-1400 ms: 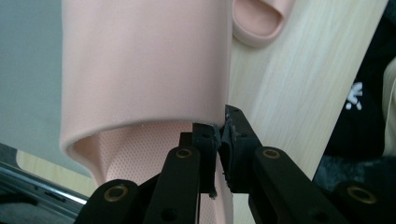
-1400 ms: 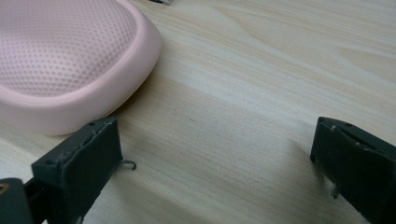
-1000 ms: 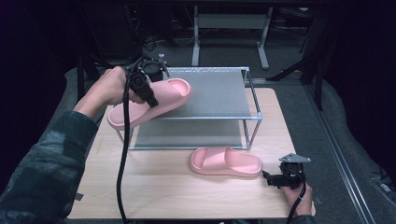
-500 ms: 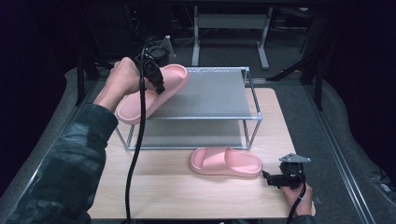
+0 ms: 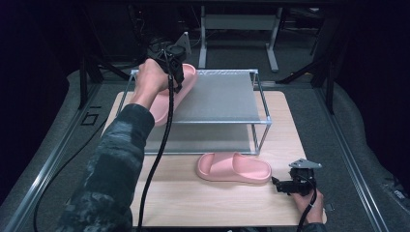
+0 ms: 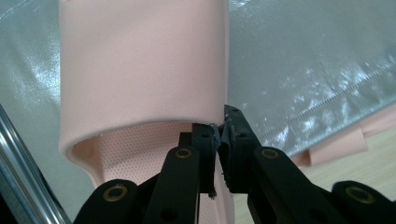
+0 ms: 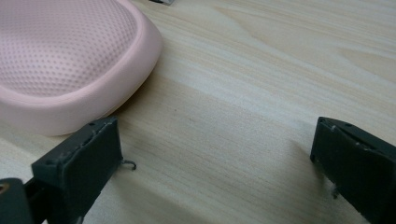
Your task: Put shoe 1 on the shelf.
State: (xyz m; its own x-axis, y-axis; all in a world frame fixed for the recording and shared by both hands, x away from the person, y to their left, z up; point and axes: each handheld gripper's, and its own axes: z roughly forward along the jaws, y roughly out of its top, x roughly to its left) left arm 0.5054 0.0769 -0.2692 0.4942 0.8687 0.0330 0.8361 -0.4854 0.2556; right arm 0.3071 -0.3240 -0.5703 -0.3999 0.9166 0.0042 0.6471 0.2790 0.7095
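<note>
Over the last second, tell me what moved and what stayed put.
The left gripper, shut on the strap of one pink slipper, carried it from the rack's left edge farther back over the top shelf. Nothing was taken hold of or let go. The other slipper on the table and the open right gripper stayed put.

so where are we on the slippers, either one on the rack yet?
Nothing looks finished. In hand: the left tongs are shut on the strap of one pink slipper, held over the rack's top shelf; contact with the shelf can't be confirmed, so not placed. Left: the second slipper lies on the table in front of the rack, beside the open right tongs.
</note>
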